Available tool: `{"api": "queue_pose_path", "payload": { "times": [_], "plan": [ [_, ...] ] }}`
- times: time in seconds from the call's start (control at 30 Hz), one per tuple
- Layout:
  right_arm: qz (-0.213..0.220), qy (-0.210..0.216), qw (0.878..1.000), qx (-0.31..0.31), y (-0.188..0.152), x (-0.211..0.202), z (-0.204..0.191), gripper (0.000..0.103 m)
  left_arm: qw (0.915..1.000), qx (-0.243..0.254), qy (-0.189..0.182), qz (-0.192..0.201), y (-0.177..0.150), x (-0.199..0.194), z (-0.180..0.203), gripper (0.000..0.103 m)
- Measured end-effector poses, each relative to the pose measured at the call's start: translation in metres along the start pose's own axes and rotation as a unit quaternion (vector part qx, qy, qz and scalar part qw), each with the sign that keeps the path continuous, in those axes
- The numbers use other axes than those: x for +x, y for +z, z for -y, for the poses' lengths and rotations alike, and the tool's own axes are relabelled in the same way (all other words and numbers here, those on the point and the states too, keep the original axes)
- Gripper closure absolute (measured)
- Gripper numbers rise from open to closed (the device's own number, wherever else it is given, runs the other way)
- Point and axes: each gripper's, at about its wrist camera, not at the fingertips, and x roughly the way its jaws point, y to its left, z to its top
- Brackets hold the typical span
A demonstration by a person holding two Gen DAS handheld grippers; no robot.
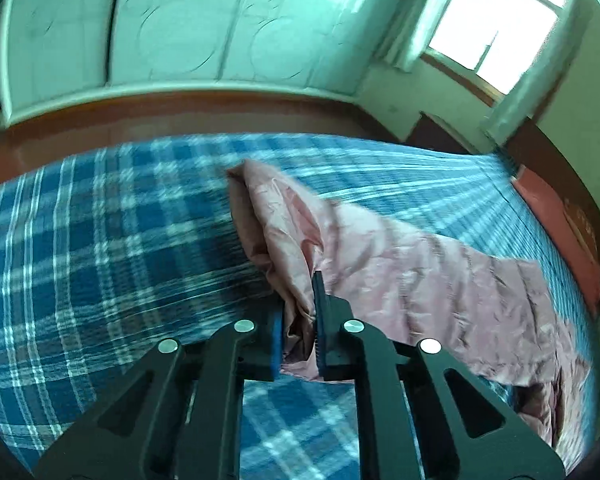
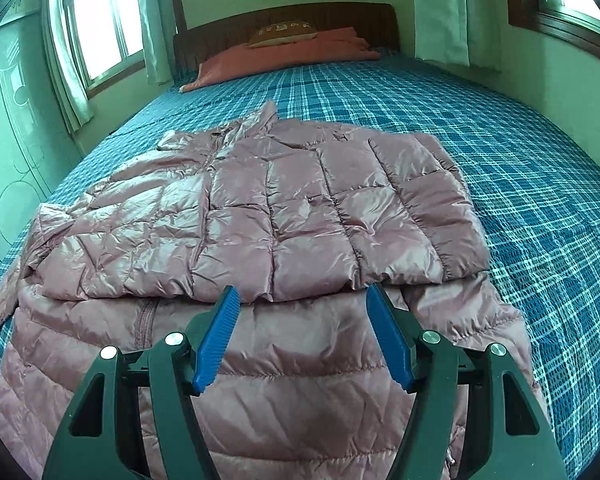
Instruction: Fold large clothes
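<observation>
Nearest the lens in the right wrist view, the right gripper (image 2: 300, 300) hangs wide open with nothing between its blue pads, just above the jacket (image 2: 260, 216). The bed (image 2: 520, 152), covered in a blue plaid sheet, carries everything. The pink quilted jacket lies across it near the foot end, well apart from the red pillow (image 2: 284, 58) at the headboard.

One fold looks done: an upper layer of the jacket lies flat over a lower one, its edge running across just beyond the right gripper's tips.

In the left wrist view, the left gripper (image 1: 300, 320) is closed on a bunched part of the jacket (image 1: 380, 272), likely a sleeve, lifted off the sheet. This view is blurred.

By my judgement the task is partway along: the held part is not yet laid over the body, and further folds are probably needed for a compact bundle.
</observation>
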Motion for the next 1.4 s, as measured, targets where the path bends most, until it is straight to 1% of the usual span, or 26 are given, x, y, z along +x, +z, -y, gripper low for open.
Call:
{"api": "queue_pose_path", "payload": {
  "times": [0.1,0.17,0.23,0.3,0.4,0.47,0.5,0.53,0.57,0.6,0.73,0.8,0.87,0.97,1.03,1.13,1.2,1.23,1.27,1.3,1.37,1.4],
  "plan": [
    [0.004,0.004,1.000,0.001,-0.001,-0.007,0.001,0.038,0.9982,0.053,-0.020,0.022,-0.008,-0.014,0.051,0.094],
    [0.005,0.006,1.000,0.002,-0.002,-0.011,0.003,0.038,0.9942,0.091,-0.045,0.035,-0.011,-0.024,0.088,0.094],
    [0.004,0.008,1.000,0.005,-0.003,-0.014,0.005,0.038,0.9877,0.132,-0.073,0.041,-0.018,-0.033,0.127,0.094],
    [0.003,0.010,1.000,0.009,-0.005,-0.017,0.009,0.038,0.9806,0.165,-0.098,0.039,-0.028,-0.040,0.161,0.094],
    [0.001,0.006,1.000,0.013,-0.007,-0.021,0.017,0.038,0.9657,0.218,-0.137,0.031,-0.052,-0.050,0.222,0.094],
    [0.000,0.001,1.000,0.015,-0.009,-0.024,0.023,0.038,0.9553,0.250,-0.154,0.036,-0.073,-0.067,0.243,0.094],
    [-0.001,-0.003,1.000,0.016,-0.009,-0.025,0.028,0.038,0.9486,0.269,-0.161,0.039,-0.083,-0.073,0.259,0.094],
    [-0.002,-0.009,1.000,0.016,-0.010,-0.027,0.032,0.038,0.9401,0.292,-0.171,0.041,-0.096,-0.078,0.280,0.094],
    [-0.001,-0.015,1.000,0.016,-0.011,-0.029,0.037,0.038,0.9350,0.304,-0.177,0.041,-0.105,-0.080,0.292,0.094],
    [-0.002,-0.020,1.000,0.017,-0.012,-0.031,0.043,0.038,0.9266,0.324,-0.186,0.038,-0.119,-0.083,0.311,0.094],
    [-0.003,-0.027,0.999,0.030,-0.016,-0.036,0.067,0.038,0.9030,0.376,-0.206,0.027,-0.172,-0.091,0.363,0.094],
    [-0.005,-0.030,0.999,0.035,-0.019,-0.038,0.078,0.038,0.8929,0.398,-0.211,0.017,-0.196,-0.091,0.380,0.094],
    [-0.007,-0.031,0.999,0.041,-0.022,-0.038,0.087,0.038,0.8850,0.416,-0.210,0.010,-0.219,-0.096,0.389,0.094],
    [-0.012,-0.029,0.998,0.049,-0.026,-0.037,0.096,0.038,0.8759,0.439,-0.200,-0.002,-0.246,-0.090,0.405,0.094],
    [-0.016,-0.026,0.998,0.054,-0.027,-0.035,0.100,0.038,0.8717,0.451,-0.191,-0.014,-0.262,-0.080,0.408,0.094],
    [-0.019,-0.023,0.998,0.056,-0.031,-0.034,0.100,0.038,0.8680,0.461,-0.182,-0.030,-0.278,-0.073,0.409,0.093],
    [-0.021,-0.024,0.998,0.053,-0.032,-0.033,0.099,0.037,0.8660,0.467,-0.175,-0.033,-0.284,-0.070,0.408,0.090],
    [-0.022,-0.025,0.998,0.053,-0.032,-0.032,0.099,0.037,0.8635,0.471,-0.176,-0.035,-0.286,-0.070,0.409,0.083],
    [-0.023,-0.027,0.998,0.051,-0.033,-0.032,0.098,0.037,0.8622,0.473,-0.178,-0.038,-0.285,-0.071,0.409,0.073],
    [-0.024,-0.029,0.998,0.050,-0.033,-0.032,0.098,0.037,0.8618,0.472,-0.181,-0.039,-0.283,-0.074,0.407,0.068],
    [-0.026,-0.031,0.998,0.052,-0.033,-0.033,0.097,0.037,0.8627,0.466,-0.193,-0.033,-0.277,-0.085,0.402,0.049],
    [-0.026,-0.031,0.998,0.053,-0.032,-0.035,0.096,0.037,0.8631,0.463,-0.201,-0.031,-0.272,-0.092,0.398,0.045]
  ]
}}
